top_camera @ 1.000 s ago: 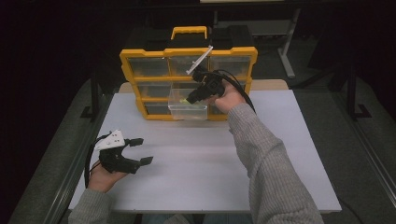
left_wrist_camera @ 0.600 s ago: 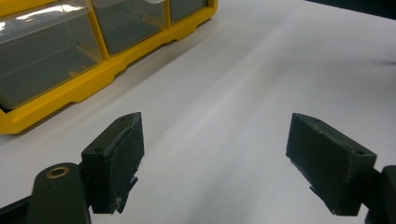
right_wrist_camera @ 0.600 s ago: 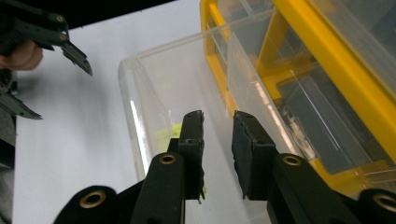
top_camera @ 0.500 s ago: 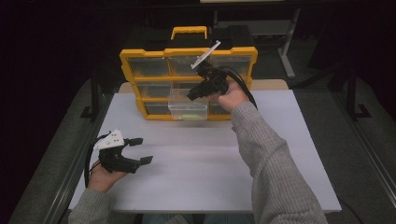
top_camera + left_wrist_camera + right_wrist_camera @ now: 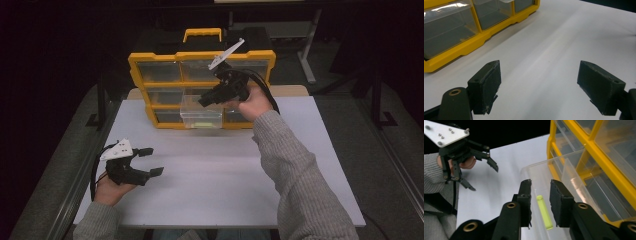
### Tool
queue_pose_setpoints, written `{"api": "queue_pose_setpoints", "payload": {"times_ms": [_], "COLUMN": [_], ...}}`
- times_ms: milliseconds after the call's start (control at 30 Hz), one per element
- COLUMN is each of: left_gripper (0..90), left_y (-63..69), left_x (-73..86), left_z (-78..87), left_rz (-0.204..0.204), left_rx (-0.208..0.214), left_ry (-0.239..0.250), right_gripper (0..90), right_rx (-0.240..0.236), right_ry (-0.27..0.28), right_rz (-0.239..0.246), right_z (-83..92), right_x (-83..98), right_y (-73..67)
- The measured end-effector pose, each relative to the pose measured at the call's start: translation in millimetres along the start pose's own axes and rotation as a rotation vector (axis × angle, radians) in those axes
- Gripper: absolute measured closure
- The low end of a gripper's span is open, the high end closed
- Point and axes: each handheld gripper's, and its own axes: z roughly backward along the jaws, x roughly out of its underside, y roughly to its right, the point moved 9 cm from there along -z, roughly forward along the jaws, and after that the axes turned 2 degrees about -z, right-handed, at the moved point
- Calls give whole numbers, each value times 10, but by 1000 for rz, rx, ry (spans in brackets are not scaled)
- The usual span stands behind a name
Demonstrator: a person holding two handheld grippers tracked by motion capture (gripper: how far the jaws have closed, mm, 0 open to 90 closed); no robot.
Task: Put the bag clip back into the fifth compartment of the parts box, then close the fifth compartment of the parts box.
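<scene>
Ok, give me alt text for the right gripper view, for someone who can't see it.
Two black jaws of the right gripper stand slightly apart above a small yellow-green stick lying in a clear drawer pulled out of a yellow organizer. Farther off, over the white table, a hand holds the left gripper with jaws open.

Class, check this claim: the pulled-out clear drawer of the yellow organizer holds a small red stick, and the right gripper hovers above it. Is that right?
One detail is wrong: the stick in the clear drawer of the yellow organizer is yellow-green, not red, as the right gripper view shows. The right gripper does hover above it, with nothing between its jaws.
</scene>
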Motion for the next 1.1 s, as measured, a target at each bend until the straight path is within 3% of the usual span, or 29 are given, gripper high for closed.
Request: {"api": "queue_pose_setpoints", "payload": {"times_ms": [100, 433, 700, 767, 1100], "left_gripper": [191, 191, 190, 190, 191], "left_y": [-6, -9, -8, -12, 0], "left_x": [13, 10, 6, 16, 20], "left_z": [15, 16, 23, 12, 15], "left_rz": [3, 7, 0, -14, -7], "left_rx": [-1, -3, -4, -2, 0], "left_ry": [-16, -7, -8, -19, -17], "right_gripper": [743, 859, 877, 878, 884], "right_rx": [-7, -54, -94, -104, -103], "right_ry": [8, 17, 13, 17, 6], "right_rz": [27, 53, 59, 63, 39], "right_z": [25, 18, -75, -93, -226], "right_x": [-4, 51, 290, 334, 516], "right_y": [-62, -300, -577, -607, -607]}}
